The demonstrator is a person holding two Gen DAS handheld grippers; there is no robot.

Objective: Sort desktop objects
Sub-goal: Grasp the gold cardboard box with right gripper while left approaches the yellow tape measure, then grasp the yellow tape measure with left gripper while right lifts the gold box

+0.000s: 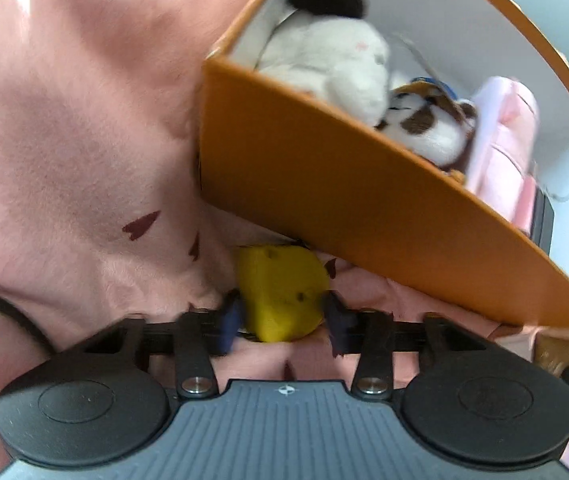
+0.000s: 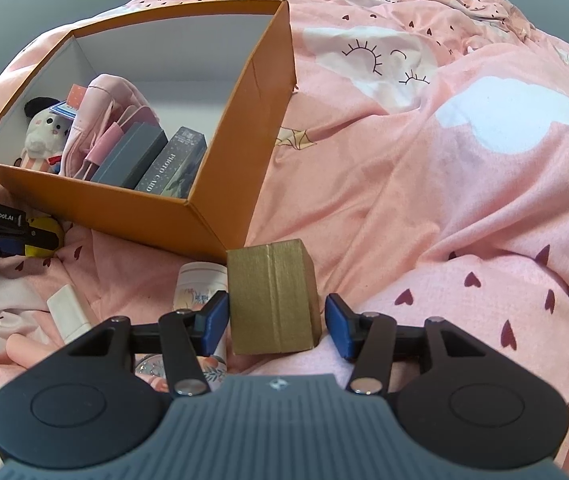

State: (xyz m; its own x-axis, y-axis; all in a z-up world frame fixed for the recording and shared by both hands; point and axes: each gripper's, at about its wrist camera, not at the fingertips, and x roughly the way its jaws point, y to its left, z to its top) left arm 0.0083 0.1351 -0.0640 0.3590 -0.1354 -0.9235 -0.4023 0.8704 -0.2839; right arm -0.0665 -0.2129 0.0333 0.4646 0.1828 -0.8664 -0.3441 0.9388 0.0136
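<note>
Yellow soft foam wedge (image 1: 282,294) lies on the pink bedspread (image 2: 424,184) against the orange cardboard box (image 2: 156,204); our left tool (image 1: 282,316) brackets it half-open, pads apparently touching. Our right tool (image 2: 276,320) straddles a gold box (image 2: 272,300), ungripped. Next: squeeze, lift.

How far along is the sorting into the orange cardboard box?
Partly done. The orange cardboard box already holds a white plush toy, a pink pouch and two slim boxes. The left gripper is pinching a yellow soft toy; the right gripper straddles a gold box, not yet gripping. A white bottle remains outside.
</note>
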